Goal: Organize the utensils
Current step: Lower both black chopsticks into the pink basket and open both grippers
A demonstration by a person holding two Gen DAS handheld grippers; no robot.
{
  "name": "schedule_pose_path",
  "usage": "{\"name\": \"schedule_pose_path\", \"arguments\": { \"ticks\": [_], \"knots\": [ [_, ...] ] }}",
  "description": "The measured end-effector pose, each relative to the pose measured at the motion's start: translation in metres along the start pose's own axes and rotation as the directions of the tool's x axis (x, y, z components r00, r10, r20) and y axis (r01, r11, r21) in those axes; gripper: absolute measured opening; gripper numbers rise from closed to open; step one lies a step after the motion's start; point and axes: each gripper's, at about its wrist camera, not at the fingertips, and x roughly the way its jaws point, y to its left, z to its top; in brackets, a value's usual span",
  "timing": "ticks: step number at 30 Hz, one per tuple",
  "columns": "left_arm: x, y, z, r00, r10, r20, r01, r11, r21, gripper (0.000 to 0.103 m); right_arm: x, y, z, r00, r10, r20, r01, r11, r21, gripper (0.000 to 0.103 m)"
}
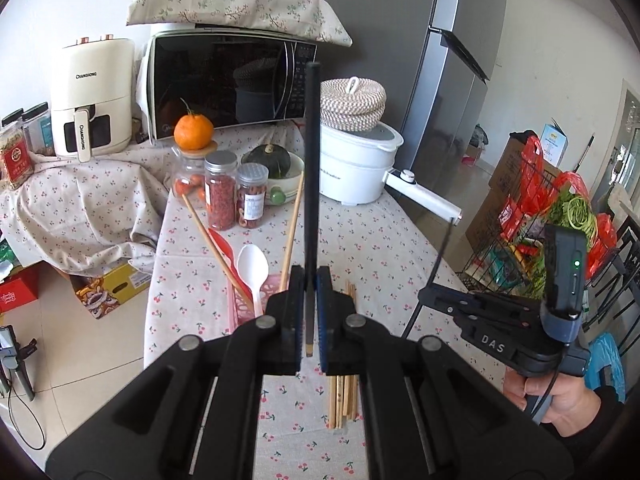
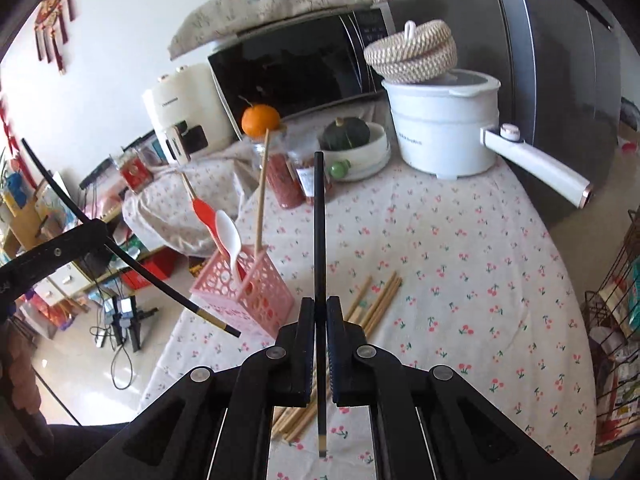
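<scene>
My left gripper (image 1: 309, 280) is shut on a black chopstick (image 1: 311, 168) that points up and away. My right gripper (image 2: 319, 312) is shut on a second black chopstick (image 2: 319, 240), held above the table. The left gripper's chopstick also shows in the right wrist view (image 2: 132, 264), slanting toward the pink utensil basket (image 2: 256, 296). The basket holds a white spoon (image 2: 228, 236), a red spoon (image 2: 202, 210) and a wooden chopstick (image 2: 262, 192). Several wooden chopsticks (image 2: 376, 300) lie loose on the tablecloth under the grippers. The right gripper's body shows in the left wrist view (image 1: 500, 320).
A white electric pot (image 2: 444, 128) with a woven basket (image 2: 414, 52) on top stands at the back. Spice jars (image 1: 234, 192), an orange (image 1: 193, 132), a bowl with a squash (image 1: 276, 168), a microwave (image 1: 224, 84) and an air fryer (image 1: 94, 100) stand behind. A wire cart (image 1: 560, 232) is right.
</scene>
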Motion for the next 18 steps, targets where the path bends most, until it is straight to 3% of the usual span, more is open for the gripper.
{"name": "schedule_pose_path", "arguments": {
  "ticks": [4,8,14,18],
  "knots": [
    [0.003,0.013,0.008,0.999,0.044,0.019,-0.044,0.999,-0.003,0.007,-0.019,0.011,0.025,0.993,0.040,0.114,-0.039,0.999,-0.003,0.005],
    [0.006,0.029,0.016,0.996,0.078,0.042,-0.077,0.997,-0.030,0.007,-0.029,0.023,0.046,0.984,0.064,0.169,-0.061,0.998,-0.024,0.005],
    [0.015,0.037,0.028,0.994,0.097,0.058,-0.094,0.995,-0.042,0.007,-0.025,0.033,0.058,0.990,0.033,0.135,-0.026,0.998,-0.052,0.005],
    [0.031,0.036,0.031,0.993,0.113,0.026,-0.113,0.994,-0.015,0.007,-0.025,0.035,0.058,0.993,0.028,0.111,-0.023,0.999,-0.050,0.005]
  ]
}}
